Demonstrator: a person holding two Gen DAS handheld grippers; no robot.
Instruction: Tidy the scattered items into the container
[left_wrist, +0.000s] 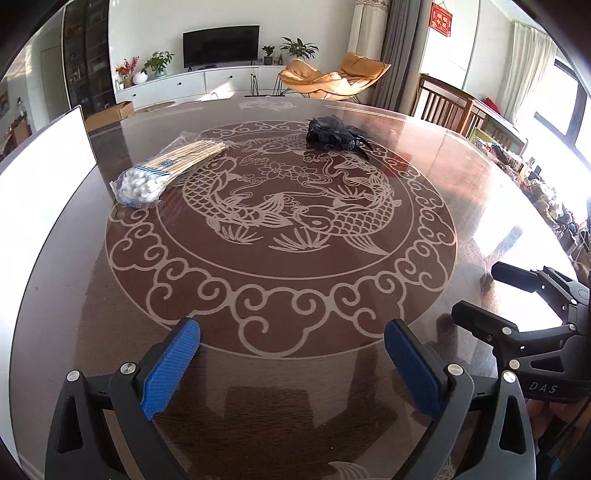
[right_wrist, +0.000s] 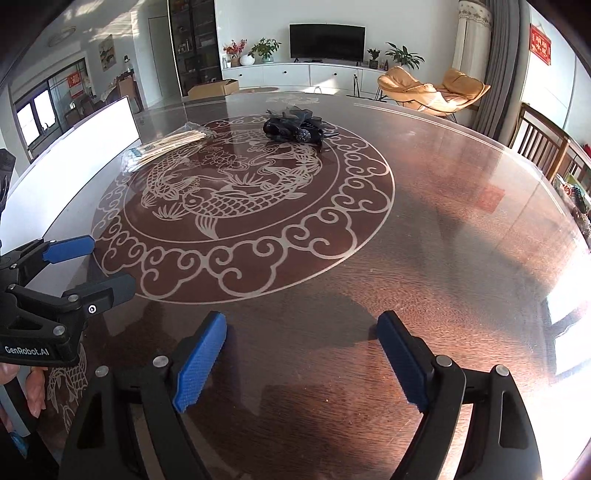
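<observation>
A clear bag of wooden cotton swabs (left_wrist: 162, 170) (right_wrist: 166, 144) lies at the left of the round table's fish pattern. A black ribboned hair clip (left_wrist: 332, 134) (right_wrist: 293, 127) sits at the pattern's far edge. The white container (left_wrist: 44, 173) (right_wrist: 85, 147) stands at the table's left rim, close to the swabs. My left gripper (left_wrist: 291, 332) (right_wrist: 110, 264) is open over the near part of the table and holds nothing. My right gripper (right_wrist: 301, 321) (left_wrist: 476, 293) hangs just to its right, jaws wide and empty. Both grippers are well short of the two items.
The glossy brown table (right_wrist: 443, 221) stretches wide to the right, with strong sun glare there. Wooden chairs (right_wrist: 543, 147) (left_wrist: 443, 107) stand at its far right rim. A person's hand (right_wrist: 33, 387) grips the left tool's handle.
</observation>
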